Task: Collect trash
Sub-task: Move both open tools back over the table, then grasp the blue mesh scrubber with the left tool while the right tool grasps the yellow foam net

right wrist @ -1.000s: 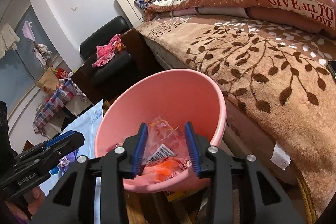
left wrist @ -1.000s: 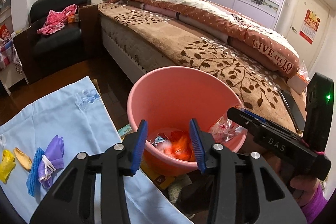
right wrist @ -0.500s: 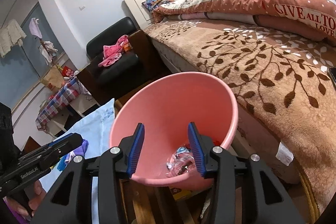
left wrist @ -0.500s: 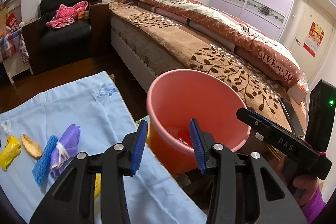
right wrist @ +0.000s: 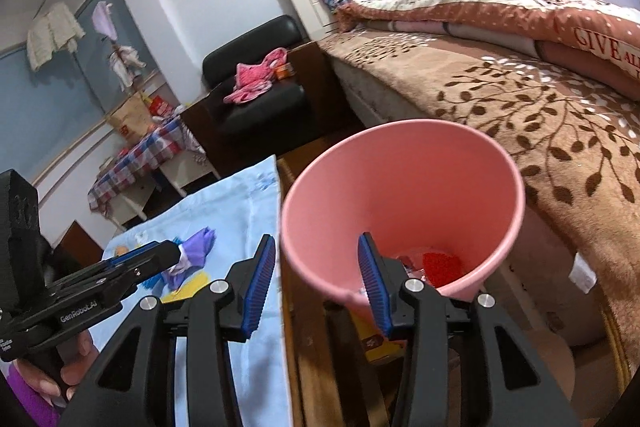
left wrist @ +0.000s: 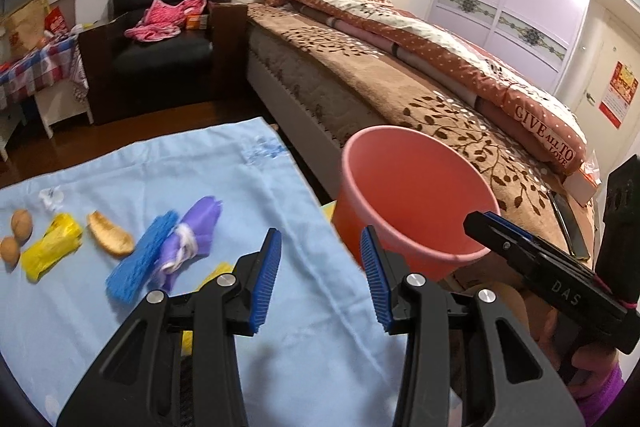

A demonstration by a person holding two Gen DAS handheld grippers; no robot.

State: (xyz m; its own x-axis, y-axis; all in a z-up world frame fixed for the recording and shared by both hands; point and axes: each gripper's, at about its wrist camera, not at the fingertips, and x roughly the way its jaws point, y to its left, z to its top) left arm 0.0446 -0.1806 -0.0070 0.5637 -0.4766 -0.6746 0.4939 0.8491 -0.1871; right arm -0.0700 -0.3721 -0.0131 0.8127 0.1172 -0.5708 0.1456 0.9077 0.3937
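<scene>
A pink bucket [left wrist: 412, 195] stands between the table and the bed, with red and clear wrappers [right wrist: 434, 263] at its bottom. On the light blue cloth [left wrist: 120, 307] lie a purple bundle [left wrist: 192, 235], a blue scrubber [left wrist: 138, 261], an orange peel [left wrist: 108, 235], a yellow wrapper [left wrist: 52, 247], two walnuts [left wrist: 20, 223] and a white paper scrap [left wrist: 50, 197]. My left gripper [left wrist: 320, 267] is open above the cloth's right edge, holding nothing. My right gripper [right wrist: 316, 267] is open at the bucket's near rim [right wrist: 320, 283], also holding nothing.
A bed [left wrist: 400, 95] with a brown leaf blanket runs behind the bucket, a phone [left wrist: 568, 227] near its edge. A black armchair [left wrist: 160, 39] with pink clothes stands at the back left. Another yellow piece [left wrist: 218, 273] lies under my left finger. Boxes [right wrist: 376, 343] sit under the bucket.
My right gripper let a clear wrapper drop into the bucket and opened wider. Both grippers moved left, away from over the bucket, so the cloth and its trash came into view.
</scene>
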